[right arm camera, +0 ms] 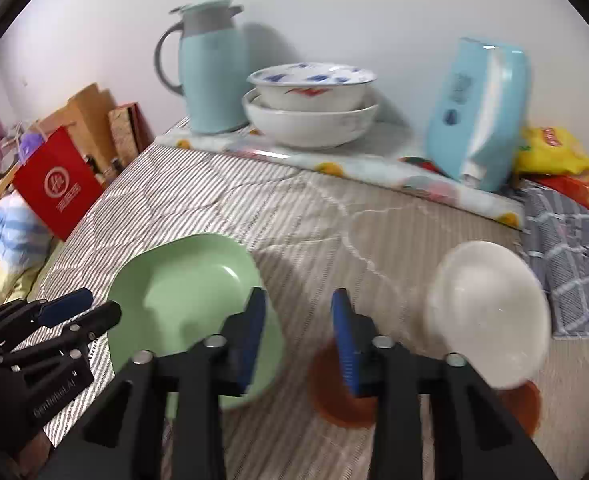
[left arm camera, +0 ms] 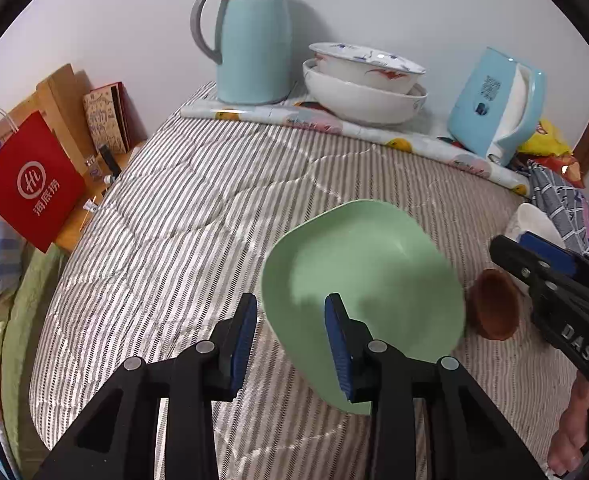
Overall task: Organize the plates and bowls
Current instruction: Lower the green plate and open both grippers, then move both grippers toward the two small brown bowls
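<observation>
Progress read: partly done, judging by layout; two bowls already nested at the back, patterned bowl [left arm camera: 364, 68] sitting inside the plain white bowl [left arm camera: 364, 102], on the floral cloth [left arm camera: 414, 140] beside the teal jug [left arm camera: 250, 36]; that pair looks sorted.

Still loose on the striped bed cover [left arm camera: 174, 208]: green plate [left arm camera: 362, 280] lying flat near centre; white bowl [right arm camera: 488, 312] off to its right near the checked cloth [right arm camera: 570, 260]; small brown dish [right arm camera: 338, 392] between the green plate and the white bowl, a second brown shape partly hidden under the white bowl's edge, can't tell what it is.

Left tool [left arm camera: 290, 336]: jaws partly apart, near rim of the green plate sits between them, pads not pressing on it; holding nothing.

Right tool [right arm camera: 298, 332]: jaws partly apart over bare bed cover, brown dish just beyond its right finger, green plate edge behind its left finger; holding nothing; view is blurred.

Left to do, my estimate: gather green plate, white bowl and brown dish into stacks or move them to the back with the nested pair; three-plus pieces outstanding.
</observation>
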Demonstrator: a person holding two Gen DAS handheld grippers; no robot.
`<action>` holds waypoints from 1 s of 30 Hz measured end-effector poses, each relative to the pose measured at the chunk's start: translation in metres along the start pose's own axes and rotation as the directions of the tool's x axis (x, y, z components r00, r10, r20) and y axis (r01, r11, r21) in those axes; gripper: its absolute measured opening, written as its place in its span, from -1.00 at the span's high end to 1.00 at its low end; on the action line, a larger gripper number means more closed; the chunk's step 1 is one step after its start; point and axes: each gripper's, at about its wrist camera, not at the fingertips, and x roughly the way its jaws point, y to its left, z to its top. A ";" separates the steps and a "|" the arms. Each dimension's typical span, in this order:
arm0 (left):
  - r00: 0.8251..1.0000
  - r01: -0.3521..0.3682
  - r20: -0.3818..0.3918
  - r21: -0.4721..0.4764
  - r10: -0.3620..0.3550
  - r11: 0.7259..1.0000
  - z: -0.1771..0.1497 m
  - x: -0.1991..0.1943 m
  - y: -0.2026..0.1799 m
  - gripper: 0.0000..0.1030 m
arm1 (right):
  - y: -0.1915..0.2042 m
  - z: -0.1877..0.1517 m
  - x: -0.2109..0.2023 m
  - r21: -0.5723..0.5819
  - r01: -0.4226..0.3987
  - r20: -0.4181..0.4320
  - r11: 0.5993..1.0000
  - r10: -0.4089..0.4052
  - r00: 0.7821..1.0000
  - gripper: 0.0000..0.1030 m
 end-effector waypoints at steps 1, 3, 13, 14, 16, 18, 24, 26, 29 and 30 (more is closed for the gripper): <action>1.000 0.005 0.008 0.003 -0.005 1.000 0.000 -0.004 -0.003 0.32 | -0.007 -0.002 -0.009 0.014 0.014 0.019 1.000 -0.014 1.000 0.13; 1.000 0.013 0.020 0.013 -0.013 1.000 0.000 -0.009 -0.010 0.29 | -0.017 -0.007 -0.021 0.032 0.030 0.038 0.999 -0.031 0.999 0.11; 0.994 0.089 0.056 0.082 -0.094 0.993 -0.007 -0.031 -0.067 0.29 | -0.085 -0.045 -0.073 0.144 0.145 0.073 0.979 -0.157 0.985 0.03; 0.994 0.094 0.055 0.089 -0.100 0.992 -0.008 -0.032 -0.073 0.29 | -0.093 -0.050 -0.077 0.165 0.154 0.073 0.974 -0.168 0.983 0.03; 0.993 0.103 0.054 0.103 -0.109 0.989 -0.012 -0.034 -0.085 0.29 | -0.106 -0.058 -0.084 0.200 0.144 0.073 0.969 -0.161 0.984 0.03; 0.992 0.109 0.055 0.116 -0.116 0.987 -0.016 -0.035 -0.096 0.29 | -0.118 -0.067 -0.089 0.228 0.136 0.069 0.964 -0.155 0.986 0.03; 0.993 0.108 0.041 0.137 -0.115 0.985 -0.025 -0.032 -0.121 0.29 | -0.145 -0.089 -0.096 0.243 0.197 0.038 0.950 -0.212 0.976 0.01; 0.992 0.118 0.026 0.140 -0.123 0.983 -0.028 -0.028 -0.127 0.29 | -0.156 -0.098 -0.096 0.259 0.201 0.025 0.945 -0.214 0.976 0.01; 0.992 0.123 0.001 0.138 -0.124 0.983 -0.032 -0.019 -0.135 0.29 | -0.166 -0.108 -0.094 0.271 0.212 0.012 0.939 -0.223 0.975 0.01; 0.992 0.126 -0.012 0.132 -0.126 0.983 -0.033 -0.016 -0.136 0.29 | -0.169 -0.109 -0.093 0.272 0.215 0.008 0.938 -0.226 0.974 0.01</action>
